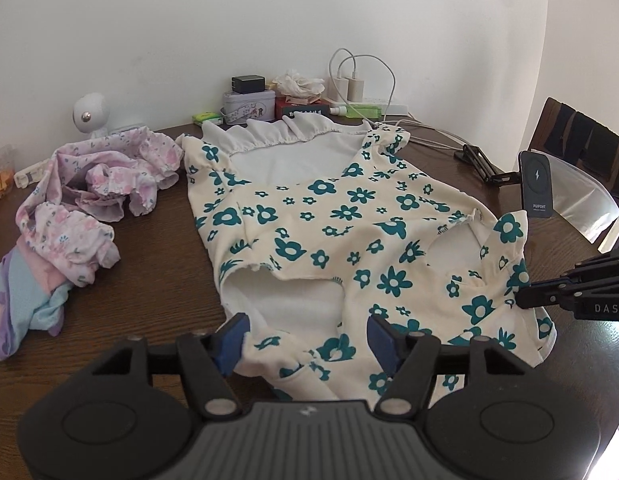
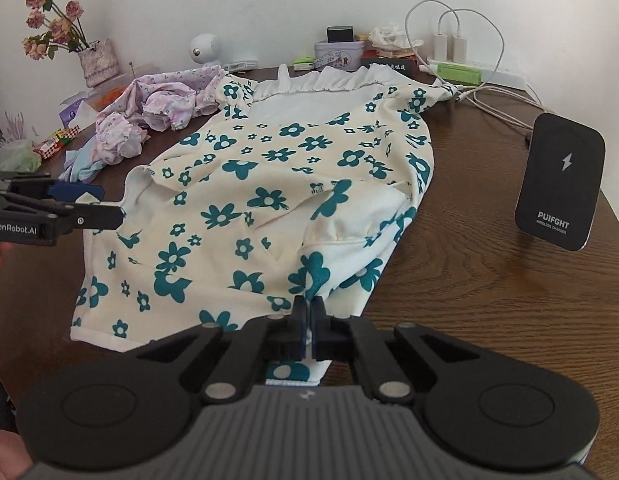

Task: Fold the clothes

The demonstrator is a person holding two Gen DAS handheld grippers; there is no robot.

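A cream garment with teal flowers (image 1: 333, 216) lies spread on the dark wooden table (image 1: 157, 280), its white ruffled end toward the wall. My left gripper (image 1: 308, 340) is open, and its blue pads straddle a bunched sleeve at the garment's near edge. In the right wrist view the left gripper (image 2: 105, 204) hovers at the garment's left edge. My right gripper (image 2: 309, 320) is shut on a fold of the garment (image 2: 245, 184) near its front right corner. From the left wrist view the right gripper (image 1: 519, 298) pinches the garment's right edge.
A pile of pink floral clothes (image 1: 97, 192) lies on the left of the table. A black wireless charger (image 2: 561, 184) stands at the right, with cables (image 2: 497, 108) behind it. A tin box (image 1: 249, 106), chargers and clutter line the wall. A vase of dried flowers (image 2: 97, 60) is far left.
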